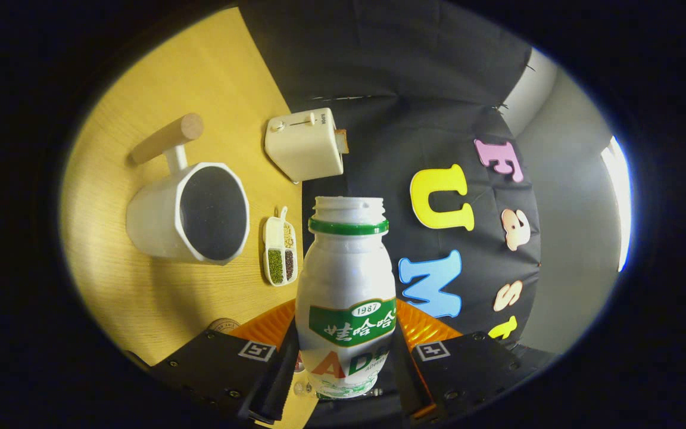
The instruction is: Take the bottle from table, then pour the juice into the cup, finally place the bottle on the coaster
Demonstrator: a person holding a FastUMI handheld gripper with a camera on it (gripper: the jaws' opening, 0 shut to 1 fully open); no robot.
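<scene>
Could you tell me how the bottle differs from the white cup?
The bottle is gripped between the gripper fingers; the cup stands free on the table, beyond them. The bottle has a narrow neck, the cup a wide mouth. Only the cup has a wooden handle. Both are white and open-topped.

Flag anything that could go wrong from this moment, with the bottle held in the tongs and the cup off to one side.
1. The bottle is uncapped and the view is strongly tilted; juice could spill before the mouth reaches the cup.
2. The tongs grip only the bottle's lower part, so it might pivot or slip while pouring.
3. The small divided dish lies right beside the cup; a misaimed pour could wet it.
</scene>
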